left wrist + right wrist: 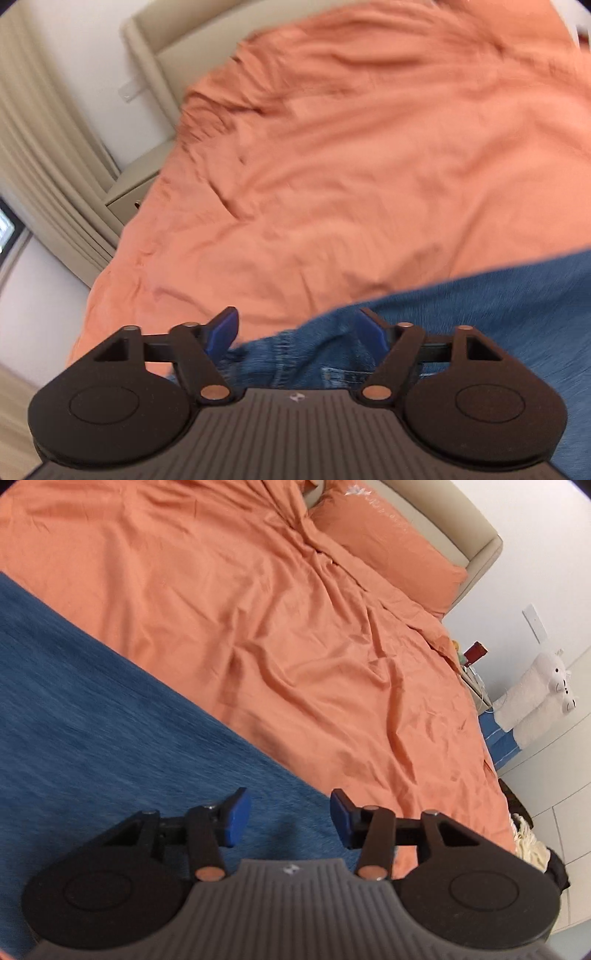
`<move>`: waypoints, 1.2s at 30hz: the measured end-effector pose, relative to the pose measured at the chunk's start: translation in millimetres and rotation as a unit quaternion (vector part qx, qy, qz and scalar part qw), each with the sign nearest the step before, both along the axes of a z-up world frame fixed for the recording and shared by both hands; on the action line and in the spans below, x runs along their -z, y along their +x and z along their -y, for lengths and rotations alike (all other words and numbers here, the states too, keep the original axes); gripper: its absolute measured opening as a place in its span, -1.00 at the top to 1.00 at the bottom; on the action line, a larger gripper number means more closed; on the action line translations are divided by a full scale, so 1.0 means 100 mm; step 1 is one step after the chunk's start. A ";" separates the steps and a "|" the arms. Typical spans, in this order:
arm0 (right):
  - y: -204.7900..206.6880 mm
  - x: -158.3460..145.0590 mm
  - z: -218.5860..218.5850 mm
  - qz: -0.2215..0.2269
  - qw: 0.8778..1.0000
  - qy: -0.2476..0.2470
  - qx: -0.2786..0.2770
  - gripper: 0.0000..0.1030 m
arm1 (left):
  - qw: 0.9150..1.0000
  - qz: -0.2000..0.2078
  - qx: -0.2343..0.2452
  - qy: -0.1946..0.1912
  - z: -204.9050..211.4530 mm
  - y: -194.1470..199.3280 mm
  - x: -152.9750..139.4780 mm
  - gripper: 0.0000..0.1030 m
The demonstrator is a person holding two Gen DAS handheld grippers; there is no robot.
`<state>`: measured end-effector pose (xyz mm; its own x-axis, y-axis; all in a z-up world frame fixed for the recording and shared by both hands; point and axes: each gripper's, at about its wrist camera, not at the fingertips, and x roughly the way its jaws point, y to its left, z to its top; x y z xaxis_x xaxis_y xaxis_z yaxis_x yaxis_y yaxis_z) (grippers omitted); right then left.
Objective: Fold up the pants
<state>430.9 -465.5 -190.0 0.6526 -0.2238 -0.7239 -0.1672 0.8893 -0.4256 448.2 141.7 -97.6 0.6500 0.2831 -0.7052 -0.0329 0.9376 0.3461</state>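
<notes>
Below, coarse blue denim pants [92, 709] overlie a wrinkled orange sheet [295, 627].

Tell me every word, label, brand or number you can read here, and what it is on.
No readable words or numbers.
Small white emblem on the ribbed grey body of the left gripper: a logo, no letters.
Same emblem on the right gripper.
White embroidery on the orange pillow: too blurred to read.
Blue denim pants: no readable label.
</notes>
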 end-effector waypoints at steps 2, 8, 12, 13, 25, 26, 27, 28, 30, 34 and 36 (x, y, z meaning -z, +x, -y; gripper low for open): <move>-0.21 -0.13 -0.21 0.002 0.999 0.047 -0.004 0.12 | 0.999 0.009 -0.019 -0.035 -0.17 -0.17 -0.18 -0.52; -0.79 -0.34 -0.92 -0.010 0.977 0.215 0.000 0.11 | 0.983 0.036 -0.110 -0.141 -0.87 -0.92 -0.42 -0.52; -1.11 -0.29 -1.40 -0.014 0.957 0.291 0.008 0.06 | 0.957 0.059 -0.190 -0.213 -1.34 -1.39 -0.26 -0.60; -1.18 -0.25 -1.52 -0.015 0.952 0.307 0.015 0.06 | 0.945 0.067 -0.209 -0.243 -1.46 -1.48 -0.19 -0.61; -1.67 -0.17 -2.20 -0.021 0.930 0.356 0.084 0.06 | 0.804 0.130 -0.278 -0.510 -2.14 -1.50 0.89 -0.39; -1.70 -0.17 -2.20 -0.020 0.932 0.352 0.089 0.06 | 0.799 0.127 -0.278 -0.518 -2.16 -1.44 0.93 -0.15; -1.72 -0.16 -2.21 -0.019 0.933 0.348 0.093 0.06 | 0.798 0.122 -0.284 -0.518 -2.17 -1.40 0.96 -0.05; -1.73 -0.16 -2.19 -0.019 0.934 0.342 0.099 0.06 | 0.803 0.120 -0.285 -0.510 -2.17 -1.36 0.95 0.07; -1.74 -0.15 -2.18 -0.018 0.935 0.334 0.114 0.06 | 0.823 0.120 -0.276 -0.482 -2.15 -1.28 0.86 0.47; -1.70 -0.16 -2.07 -0.010 0.938 0.318 0.141 0.06 | 0.866 0.152 -0.235 -0.414 -1.98 -1.37 0.30 0.63; -1.69 -0.18 -2.00 -0.006 0.939 0.307 0.152 0.06 | 0.883 0.165 -0.219 -0.381 -1.88 -1.44 -0.02 0.64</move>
<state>262.0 -265.6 -171.9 0.6175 0.0632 -0.7840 0.1337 0.9738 0.1838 304.2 330.1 -95.6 0.8011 0.0833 -0.5927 -0.4321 0.7657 -0.4764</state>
